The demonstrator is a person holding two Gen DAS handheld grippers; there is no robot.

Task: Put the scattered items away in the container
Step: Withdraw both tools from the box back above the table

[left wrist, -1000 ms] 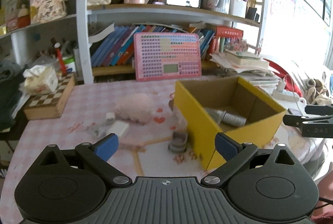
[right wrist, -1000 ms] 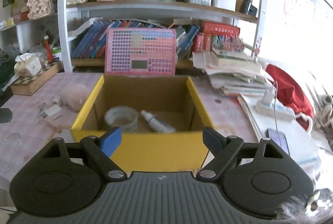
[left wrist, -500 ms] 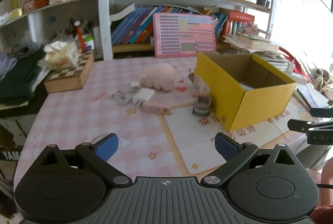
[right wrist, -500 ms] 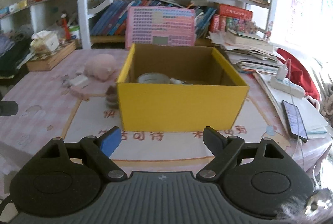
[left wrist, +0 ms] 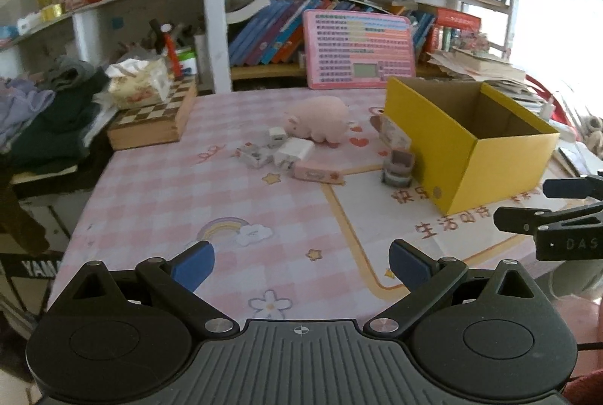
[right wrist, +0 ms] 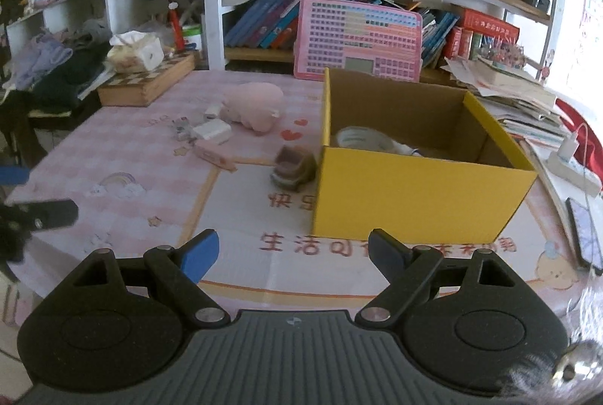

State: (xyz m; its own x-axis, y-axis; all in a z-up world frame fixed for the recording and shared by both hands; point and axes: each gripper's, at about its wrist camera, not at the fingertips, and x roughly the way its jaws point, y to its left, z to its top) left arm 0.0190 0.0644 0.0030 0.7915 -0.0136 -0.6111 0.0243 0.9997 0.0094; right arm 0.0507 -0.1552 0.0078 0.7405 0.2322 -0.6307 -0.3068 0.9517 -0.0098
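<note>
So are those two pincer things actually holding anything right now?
No. The left gripper and the right gripper both stand open with only the tablecloth showing between their blue pads.

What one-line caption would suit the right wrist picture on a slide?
Open right gripper faces a yellow cardboard box on a pink checked tablecloth, pink plush pig and white charger still outside.

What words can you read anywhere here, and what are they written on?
"生活" in red on the table mat, the characters after it cut off by the right gripper.
"快" on the same mat, beside the yellow box.
"DAS" on the right gripper in the left wrist view.
Book spines: unreadable.
</note>
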